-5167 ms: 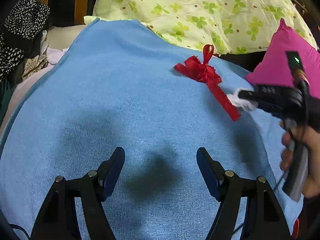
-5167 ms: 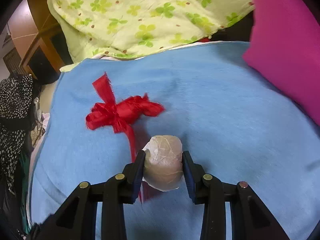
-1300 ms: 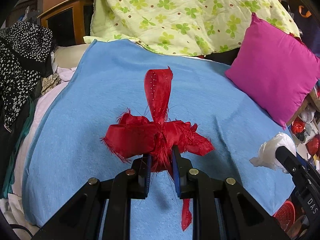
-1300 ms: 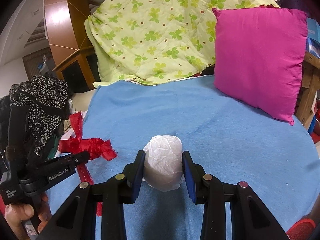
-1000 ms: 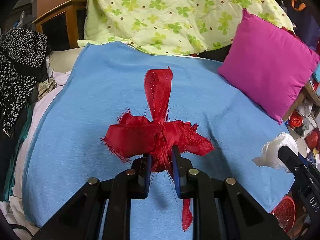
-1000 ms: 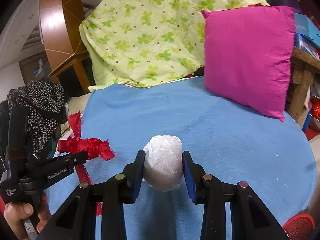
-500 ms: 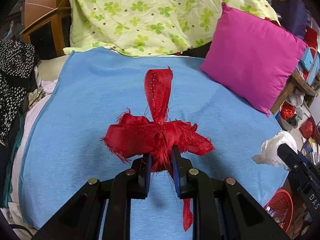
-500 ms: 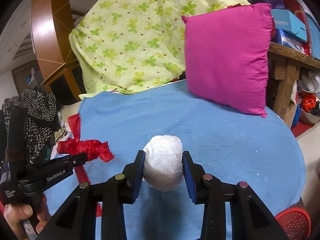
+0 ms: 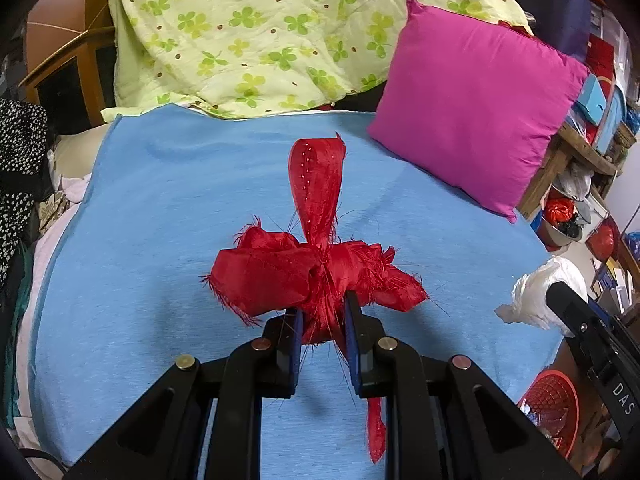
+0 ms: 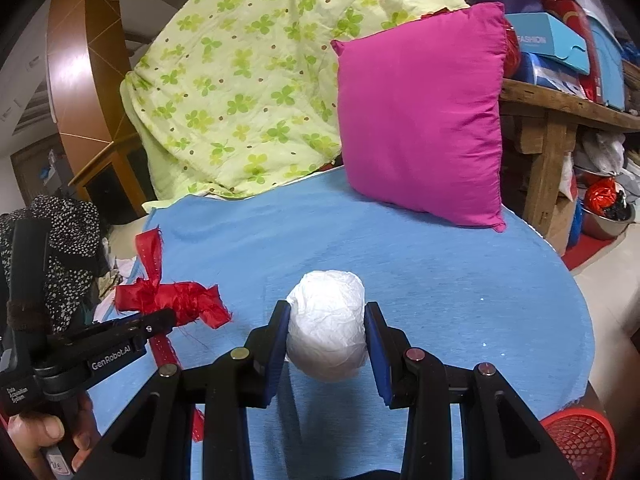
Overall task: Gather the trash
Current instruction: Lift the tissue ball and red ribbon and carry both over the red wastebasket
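Observation:
My left gripper (image 9: 320, 320) is shut on the knot of a frayed red ribbon bow (image 9: 316, 264), held clear of the blue blanket (image 9: 160, 240); one tail stands up and another hangs below the jaws. My right gripper (image 10: 326, 320) is shut on a crumpled white paper ball (image 10: 327, 326), also lifted above the blue blanket (image 10: 440, 272). In the left wrist view the white paper ball (image 9: 536, 292) shows at the right edge, held in the other tool. In the right wrist view the red ribbon bow (image 10: 172, 300) sits at the left in the other gripper (image 10: 170, 314), with a hand (image 10: 44, 432) on its handle.
A red mesh basket (image 9: 552, 412) stands on the floor beyond the blanket's right edge, also low right as the red mesh basket (image 10: 576, 440). A magenta pillow (image 10: 420, 120) and a green floral quilt (image 10: 240, 80) lie at the back. A cluttered wooden shelf (image 10: 560, 112) is on the right.
Both grippers have swung rightward together with their loads still held. The pillow has slid left in both views, and the shelf and the red basket have come further into view.

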